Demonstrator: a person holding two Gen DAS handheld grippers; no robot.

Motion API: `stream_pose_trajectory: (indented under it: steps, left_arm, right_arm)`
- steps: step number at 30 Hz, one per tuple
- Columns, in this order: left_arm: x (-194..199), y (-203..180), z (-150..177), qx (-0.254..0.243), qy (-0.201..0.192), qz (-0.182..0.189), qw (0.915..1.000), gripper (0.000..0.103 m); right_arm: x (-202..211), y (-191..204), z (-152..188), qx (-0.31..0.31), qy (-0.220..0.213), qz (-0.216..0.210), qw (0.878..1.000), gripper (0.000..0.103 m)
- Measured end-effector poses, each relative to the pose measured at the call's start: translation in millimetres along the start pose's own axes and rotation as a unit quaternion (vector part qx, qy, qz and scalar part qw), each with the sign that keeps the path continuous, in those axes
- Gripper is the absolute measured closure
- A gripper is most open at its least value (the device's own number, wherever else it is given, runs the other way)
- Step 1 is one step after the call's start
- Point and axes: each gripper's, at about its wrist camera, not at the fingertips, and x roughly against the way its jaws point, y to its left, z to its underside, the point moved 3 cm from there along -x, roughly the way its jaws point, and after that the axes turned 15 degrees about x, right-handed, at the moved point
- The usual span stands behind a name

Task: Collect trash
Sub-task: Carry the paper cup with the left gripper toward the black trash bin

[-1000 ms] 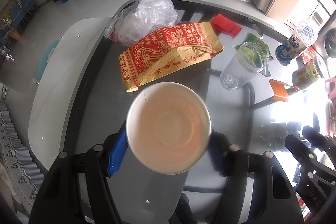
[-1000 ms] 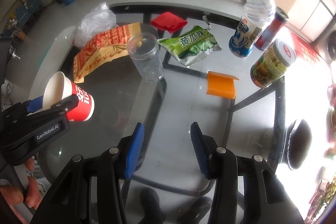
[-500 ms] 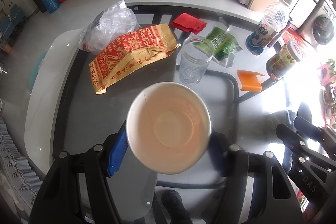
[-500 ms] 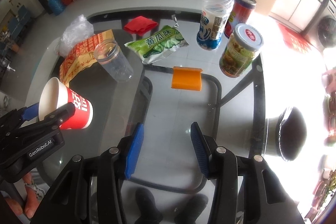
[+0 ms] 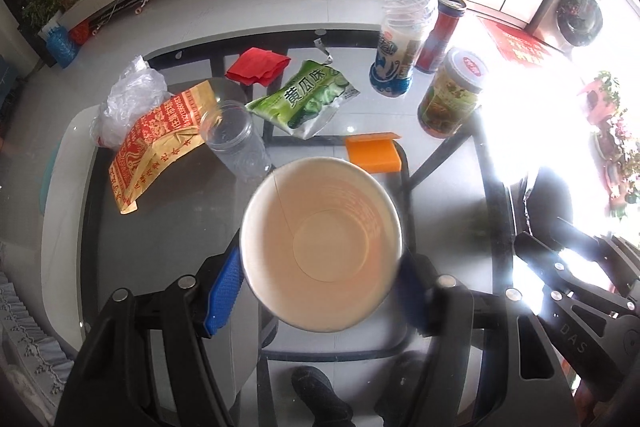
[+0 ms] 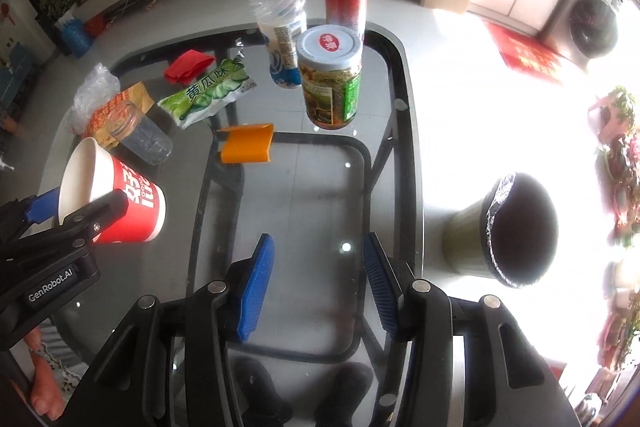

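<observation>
My left gripper (image 5: 320, 287) is shut on a red paper cup (image 5: 320, 247) with a white inside, held above the glass table; the right wrist view shows that cup (image 6: 120, 203) at the far left, tilted. My right gripper (image 6: 318, 287) is open with nothing between its blue pads, over the table's near right part. On the table lie a green snack bag (image 5: 306, 99), a red-and-yellow paper bag (image 5: 160, 143), a crumpled clear plastic bag (image 5: 128, 99) and a red napkin (image 5: 258, 67). A bin with a dark liner (image 6: 520, 227) stands on the floor to the right of the table.
On the glass table (image 6: 320, 195) also stand a clear plastic jar (image 5: 236, 143), an orange box (image 5: 374, 155), a drink bottle (image 6: 280, 27), a red can (image 6: 346, 3) and a labelled jar (image 6: 330, 75). Strong glare washes out the floor at right.
Both grippers have shifted right along the table, so the objects slid left in both views. The bin has come into the right wrist view. The cup stays gripped.
</observation>
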Motion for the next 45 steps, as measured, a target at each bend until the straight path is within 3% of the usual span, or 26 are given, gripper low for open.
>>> stream_pose_trajectory:
  steps: [21, 45]
  left_arm:
    - [12, -189, 29, -0.125, 0.0, 0.052, 0.9908, 0.037]
    - [5, -346, 80, -0.227, 0.01, 0.093, 0.9694, 0.037]
  right_arm:
    - [14, -168, 71, -0.112, -0.003, 0.051, 0.992, 0.058]
    - [18, -291, 155, -0.208, 0.004, 0.091, 0.974, 0.058]
